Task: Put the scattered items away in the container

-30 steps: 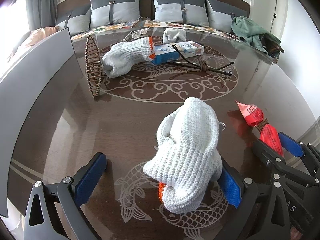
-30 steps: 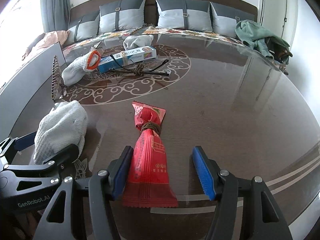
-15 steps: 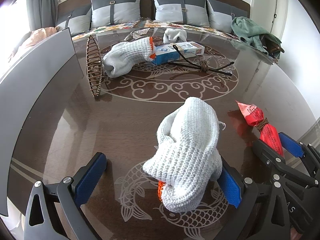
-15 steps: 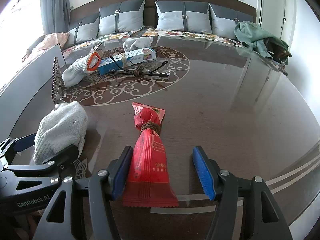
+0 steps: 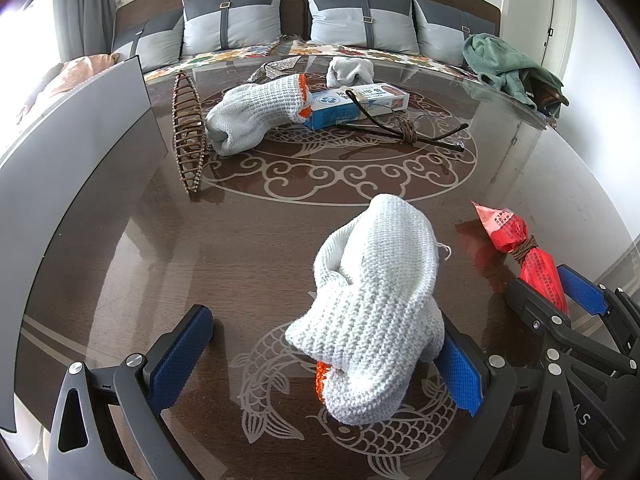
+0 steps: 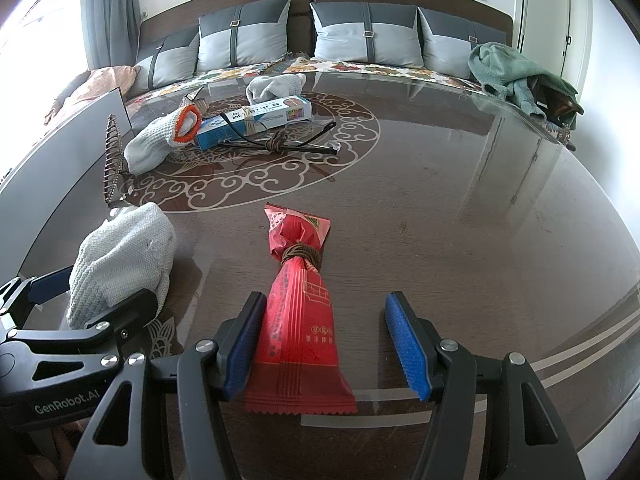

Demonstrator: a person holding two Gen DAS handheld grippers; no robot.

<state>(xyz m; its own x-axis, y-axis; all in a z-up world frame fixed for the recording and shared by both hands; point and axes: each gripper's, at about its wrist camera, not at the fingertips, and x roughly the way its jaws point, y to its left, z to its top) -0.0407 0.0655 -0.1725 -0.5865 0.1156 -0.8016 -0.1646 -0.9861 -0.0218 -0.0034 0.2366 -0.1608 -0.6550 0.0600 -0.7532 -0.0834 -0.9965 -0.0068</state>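
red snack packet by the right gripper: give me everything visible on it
The red snack packet is a glossy, crinkled plastic pouch with crimped, zigzag-cut ends and small pale print. Brown cord is wound around its neck, pinching it so the far end flares. It lies flat on the glass-topped table, lengthwise between the fingers of the open right gripper, lying against the left pad, clear of the right one. The left wrist view shows it beside the white knit glove, apart from it.

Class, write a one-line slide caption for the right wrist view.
Open right claw straddles a red snack packet on the glossy table, white knitted glove alongside.
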